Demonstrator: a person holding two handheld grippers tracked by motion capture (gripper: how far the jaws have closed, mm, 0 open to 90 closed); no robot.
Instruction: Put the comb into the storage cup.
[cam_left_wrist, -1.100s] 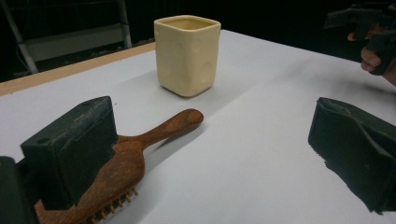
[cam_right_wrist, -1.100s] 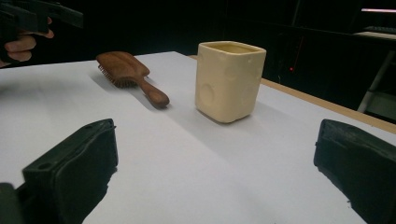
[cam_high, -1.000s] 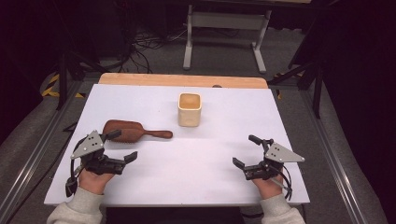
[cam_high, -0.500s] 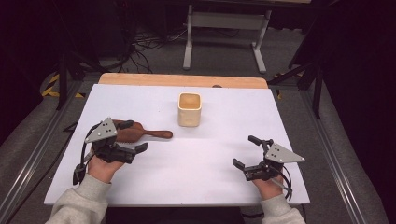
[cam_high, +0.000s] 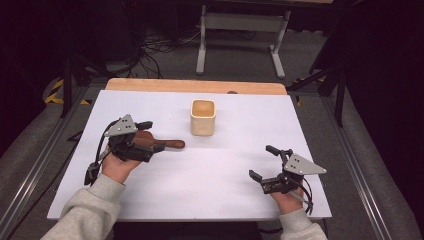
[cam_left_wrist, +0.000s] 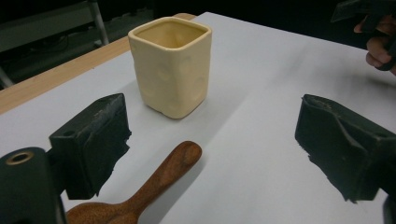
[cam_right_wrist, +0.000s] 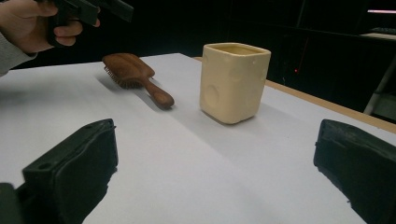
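Note:
A dark wooden hairbrush (cam_high: 170, 144) lies on the white table (cam_high: 225, 200), left of a cream square cup (cam_high: 203, 117). My left gripper (cam_high: 151, 136) hovers over the brush head. It is open and its jaws have just been closing a little. In the left gripper view the brush handle (cam_left_wrist: 163, 172) lies low between the jaws without touching them, and the cup (cam_left_wrist: 170, 65) stands beyond. My right gripper (cam_high: 263, 162) rests open and holds nothing at the near right. Its own view shows the cup (cam_right_wrist: 233, 81) and the brush (cam_right_wrist: 135, 74) ahead.
A wooden strip (cam_high: 195, 86) runs along the table's far edge. A metal stand (cam_high: 240, 30) and cables sit on the floor beyond it. Rails flank the table on both sides. Bare tabletop lies between the two grippers.
The left hand has moved forward and to the right from the near left of the table, rising over the brush. The right gripper has stayed in place.

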